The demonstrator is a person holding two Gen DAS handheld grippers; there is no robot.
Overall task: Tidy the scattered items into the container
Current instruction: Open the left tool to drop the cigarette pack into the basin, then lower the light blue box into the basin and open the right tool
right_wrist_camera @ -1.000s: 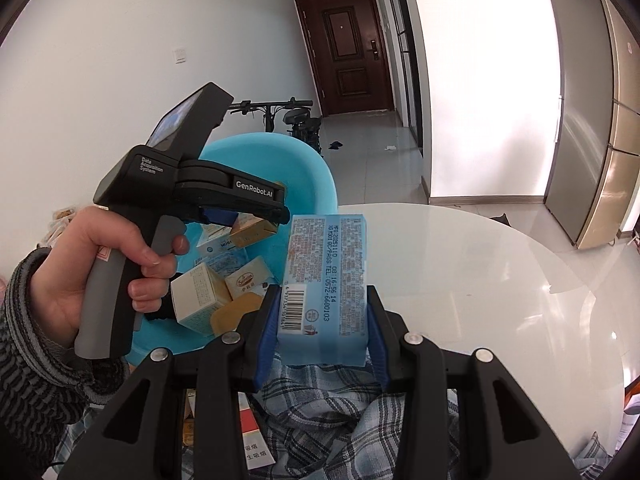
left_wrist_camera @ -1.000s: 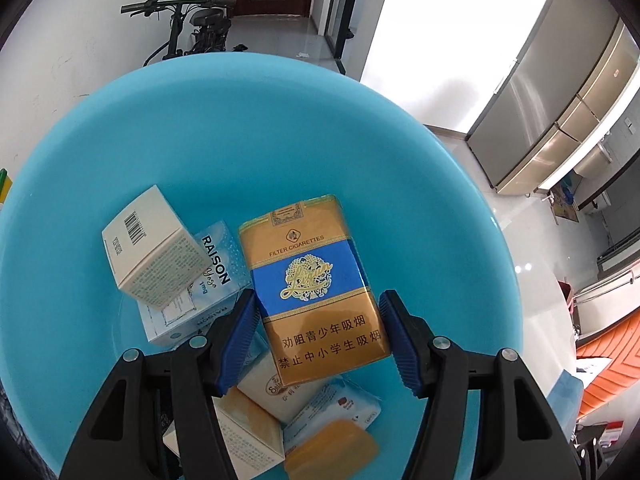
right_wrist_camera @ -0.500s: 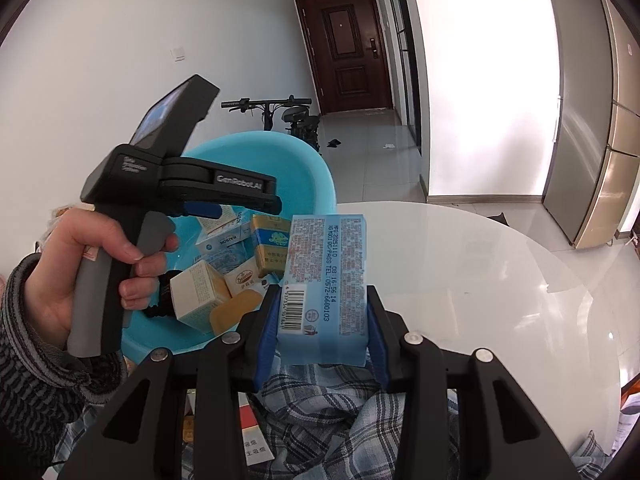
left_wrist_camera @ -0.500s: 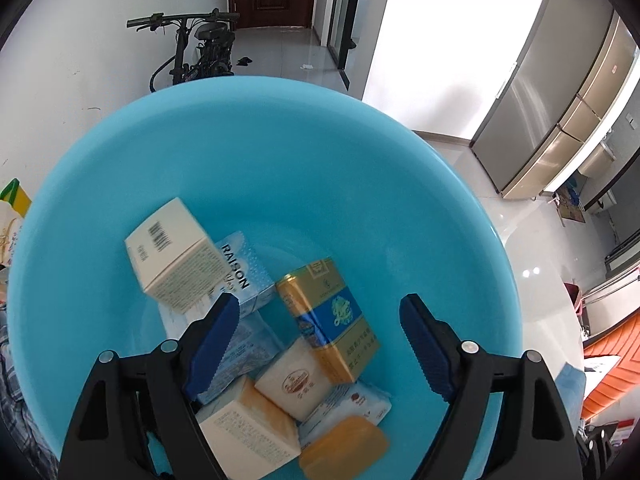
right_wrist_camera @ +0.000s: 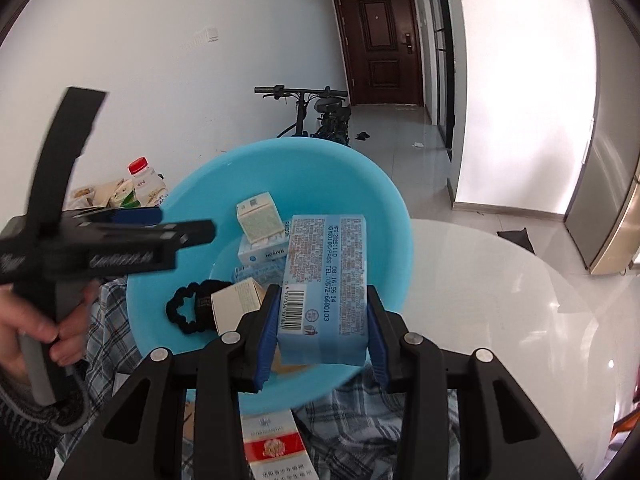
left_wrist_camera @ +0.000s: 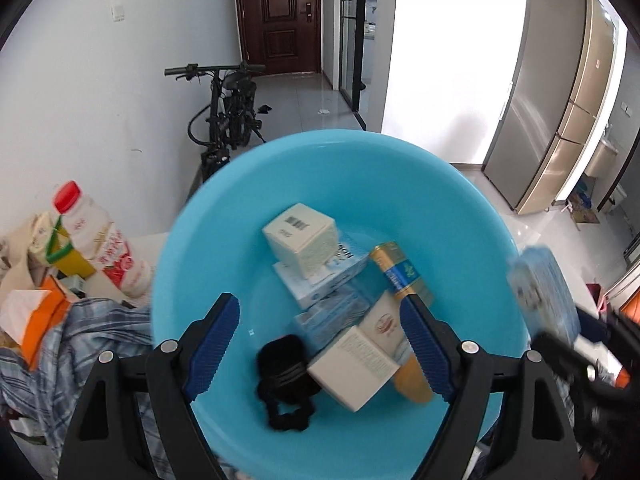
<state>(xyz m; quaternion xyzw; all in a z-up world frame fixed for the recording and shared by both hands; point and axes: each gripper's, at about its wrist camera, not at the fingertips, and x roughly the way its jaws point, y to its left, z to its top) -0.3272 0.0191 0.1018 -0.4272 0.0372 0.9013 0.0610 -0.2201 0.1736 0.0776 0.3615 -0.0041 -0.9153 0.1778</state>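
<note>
We grip the light blue tissue pack (right_wrist_camera: 323, 286) between the pads of our right gripper (right_wrist_camera: 322, 332) over the near right rim of the blue basin (right_wrist_camera: 396, 216), while our left gripper (left_wrist_camera: 320, 344) hangs wide and bare above the boxes inside.

One basin (left_wrist_camera: 460, 216), one scrunchie (left_wrist_camera: 286, 376), two bottles (left_wrist_camera: 96, 240).

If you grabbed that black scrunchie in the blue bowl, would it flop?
Probably. The ruffled black fabric scrunchie looks like soft cloth, so it would likely sag and hang limp. It seems light, and it lies draped against a box in the round blue plastic basin, so it shouldn't roll.
</note>
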